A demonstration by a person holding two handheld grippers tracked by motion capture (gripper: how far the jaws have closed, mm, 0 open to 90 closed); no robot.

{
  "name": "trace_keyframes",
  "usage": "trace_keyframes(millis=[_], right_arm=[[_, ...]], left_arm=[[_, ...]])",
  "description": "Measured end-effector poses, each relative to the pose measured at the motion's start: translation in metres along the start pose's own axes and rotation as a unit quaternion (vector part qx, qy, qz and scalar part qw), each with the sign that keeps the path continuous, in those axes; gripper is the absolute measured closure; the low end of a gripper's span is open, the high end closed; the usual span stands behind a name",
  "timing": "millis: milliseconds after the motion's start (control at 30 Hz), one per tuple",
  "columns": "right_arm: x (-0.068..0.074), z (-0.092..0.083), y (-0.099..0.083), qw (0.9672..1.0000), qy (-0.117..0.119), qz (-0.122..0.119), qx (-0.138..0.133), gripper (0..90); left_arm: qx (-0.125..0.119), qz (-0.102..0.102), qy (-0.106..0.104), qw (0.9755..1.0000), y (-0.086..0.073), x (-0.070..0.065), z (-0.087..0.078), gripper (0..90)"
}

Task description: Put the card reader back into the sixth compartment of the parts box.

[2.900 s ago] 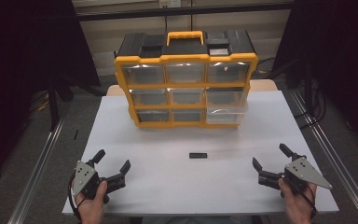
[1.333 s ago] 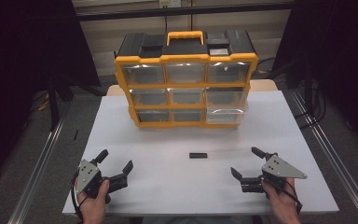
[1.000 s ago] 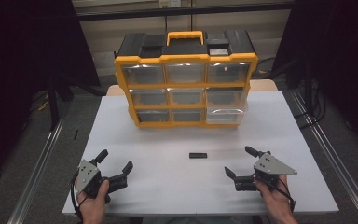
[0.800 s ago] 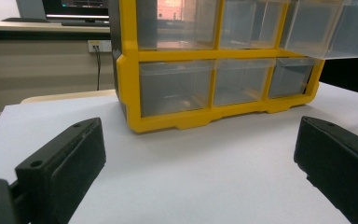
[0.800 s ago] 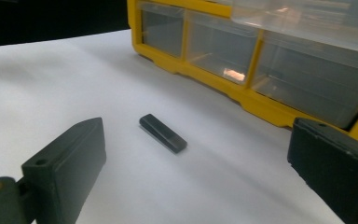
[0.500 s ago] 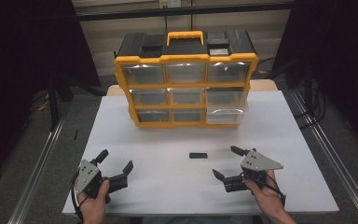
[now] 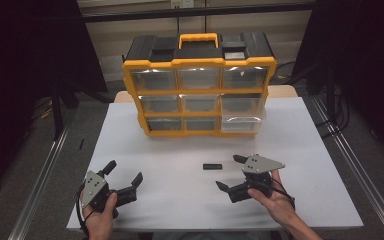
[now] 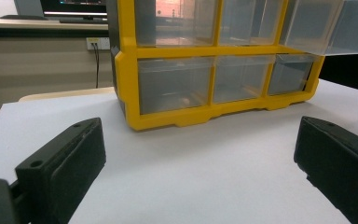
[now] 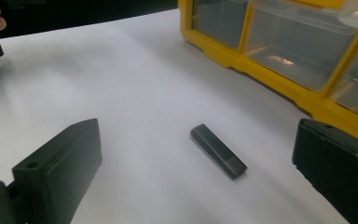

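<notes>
A small black bar [image 7: 212, 166] [image 9: 218, 150] lies flat on the white table [image 7: 300, 135], in front of a yellow and black drawer cabinet [image 7: 199, 90]. My right gripper [image 7: 231, 172] is open just right of and below the bar, jaws wide, nothing between them. In the right gripper view the bar lies ahead between the two jaws, angled. My left gripper [image 7: 125, 171] rests open near the table's front left, empty. The left gripper view faces the cabinet's lower clear drawers [image 8: 175, 84].
One clear drawer [image 7: 241, 123] at the cabinet's lower right sticks out a little; it shows as well at the top right as a clear drawer [image 8: 328, 25]. Metal rails [image 7: 45, 170] run along both sides of the table. A dark floor surrounds it.
My right gripper has moved left and slightly forward across the table, from the front right corner up to the black bar. The left gripper has stayed in place.
</notes>
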State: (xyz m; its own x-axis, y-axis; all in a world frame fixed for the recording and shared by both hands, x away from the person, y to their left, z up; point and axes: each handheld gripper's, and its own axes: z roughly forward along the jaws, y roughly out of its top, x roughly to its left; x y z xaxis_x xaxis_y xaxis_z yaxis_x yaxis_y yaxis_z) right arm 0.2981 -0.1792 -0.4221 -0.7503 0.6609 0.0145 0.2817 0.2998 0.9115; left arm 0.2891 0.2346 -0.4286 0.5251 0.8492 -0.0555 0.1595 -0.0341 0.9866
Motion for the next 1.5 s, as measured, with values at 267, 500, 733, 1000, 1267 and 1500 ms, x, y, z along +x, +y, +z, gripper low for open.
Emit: trace_keyframes(millis=[267,500,733,1000,1267,1500], right_arm=[[-0.003,0.016,0.012,0.9984,0.020,-0.008,0.052,1.8],[-0.004,0.025,0.018,0.9947,0.035,-0.013,0.095,2.3],[-0.006,0.031,0.022,0.9893,0.048,-0.025,0.136,2.9],[-0.005,0.047,0.025,0.9795,0.067,-0.049,0.184,3.7],[-0.012,0.061,0.032,0.9645,0.094,-0.071,0.236,3.9],[-0.014,0.071,0.038,0.9489,0.106,-0.090,0.283,9.3]], left_arm=[[0.000,0.000,0.000,1.0000,0.000,0.001,0.000,2.2],[-0.001,-0.001,-0.001,1.0000,0.000,0.001,0.000,2.2],[0.001,0.000,-0.002,1.0000,0.000,0.000,0.000,2.2],[-0.002,0.001,0.000,1.0000,0.000,0.001,-0.002,2.2],[-0.001,0.002,-0.001,1.0000,0.000,0.001,-0.002,2.2],[-0.001,-0.001,-0.003,1.0000,0.000,0.000,-0.001,2.2]])
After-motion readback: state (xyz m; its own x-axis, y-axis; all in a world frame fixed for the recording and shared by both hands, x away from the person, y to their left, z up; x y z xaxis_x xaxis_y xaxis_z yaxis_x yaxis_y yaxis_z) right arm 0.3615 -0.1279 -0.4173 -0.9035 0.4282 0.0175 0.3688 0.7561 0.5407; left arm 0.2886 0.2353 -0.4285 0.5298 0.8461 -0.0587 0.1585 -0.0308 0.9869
